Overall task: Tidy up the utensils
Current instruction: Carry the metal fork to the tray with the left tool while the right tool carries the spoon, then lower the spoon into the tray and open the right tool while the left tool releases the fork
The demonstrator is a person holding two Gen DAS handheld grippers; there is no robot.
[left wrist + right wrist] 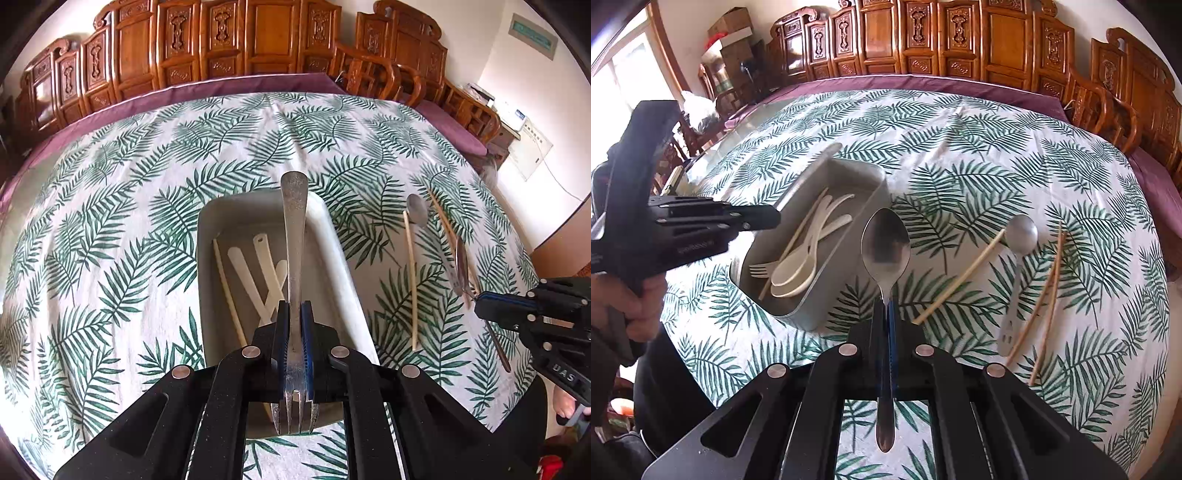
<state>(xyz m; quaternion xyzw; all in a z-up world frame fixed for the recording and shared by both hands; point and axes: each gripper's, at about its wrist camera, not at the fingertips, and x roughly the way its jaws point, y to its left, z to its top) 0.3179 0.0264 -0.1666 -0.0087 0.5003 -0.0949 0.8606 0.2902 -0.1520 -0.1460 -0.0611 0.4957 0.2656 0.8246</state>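
A large table (pixel 960 122) draped in a white cloth printed with green palm fronds fills both views, and it serves as the work surface where loose cutlery is gathered. Behind it runs a row of carved brown wooden panels (pixel 221 37).

On the cloth sits a grey rectangular metal tray (pixel 875 184), evidently the collecting bin: inside lie cream plastic spoons (pixel 798 266), a cream fork (pixel 759 271) and a pale chopstick (pixel 229 288), heaped at loose angles with their handles crossing.

The left gripper (pixel 294 325) hangs over the tray, its jaws closed tight on a long silver metal fork (pixel 293 236). It holds the fork by the neck, with the tines toward the camera and the handle pointing out over the tray, probably so the fork can drop in lengthwise.

The right gripper (pixel 887 317) hovers just beside the tray, over bare cloth. Its jaws are clamped on the thin handle of a silver metal spoon (pixel 885 243), bowl forward, likely bound for the same tray.

Still waiting on the cloth, well apart from the tray, are a smaller matte silver spoon (pixel 1021 230) with a slotted handle end, one pale bamboo chopstick (pixel 960 277) and a darker brown pair of chopsticks (pixel 1051 291).

Writing: the side of the right gripper shows the raised letters "DAS" in the left wrist view. A white wall notice and a green sign are too small to read.
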